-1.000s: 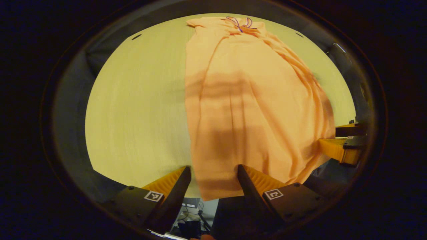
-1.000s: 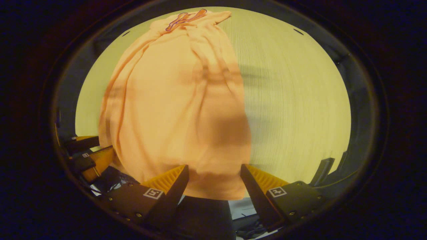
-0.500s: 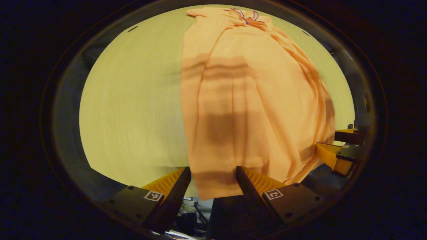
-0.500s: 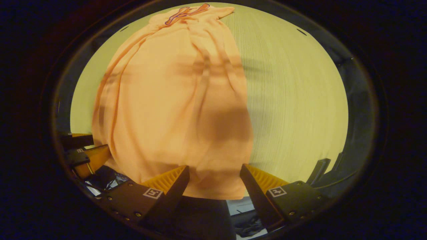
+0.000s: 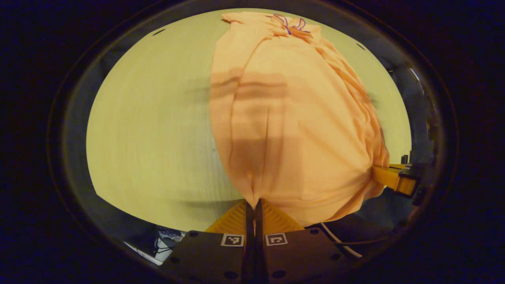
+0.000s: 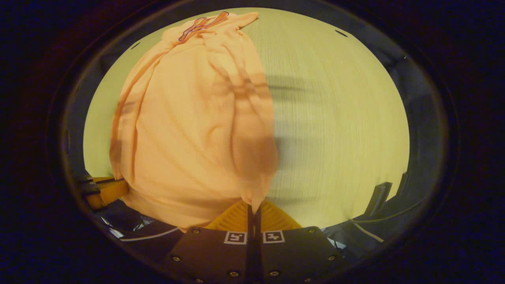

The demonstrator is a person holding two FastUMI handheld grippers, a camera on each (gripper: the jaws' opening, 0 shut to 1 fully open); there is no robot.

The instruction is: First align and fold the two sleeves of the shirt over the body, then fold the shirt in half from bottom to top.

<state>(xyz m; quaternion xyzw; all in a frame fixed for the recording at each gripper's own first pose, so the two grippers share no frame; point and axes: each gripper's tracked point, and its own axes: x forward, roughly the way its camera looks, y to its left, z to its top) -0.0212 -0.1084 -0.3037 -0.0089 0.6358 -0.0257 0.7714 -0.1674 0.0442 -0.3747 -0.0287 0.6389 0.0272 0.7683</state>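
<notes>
Pale wood table carries an orange shirt, which lies long from the near edge to the far side, with the collar at the far end. Its sleeves are folded in over the body, so it makes a narrow strip with some wrinkles. At the near left corner of the hem, the left gripper has its fingers pressed together, pinching the cloth. At the near right corner, the right gripper pinches the hem in the same way. Each gripper's shadow falls on the shirt.
</notes>
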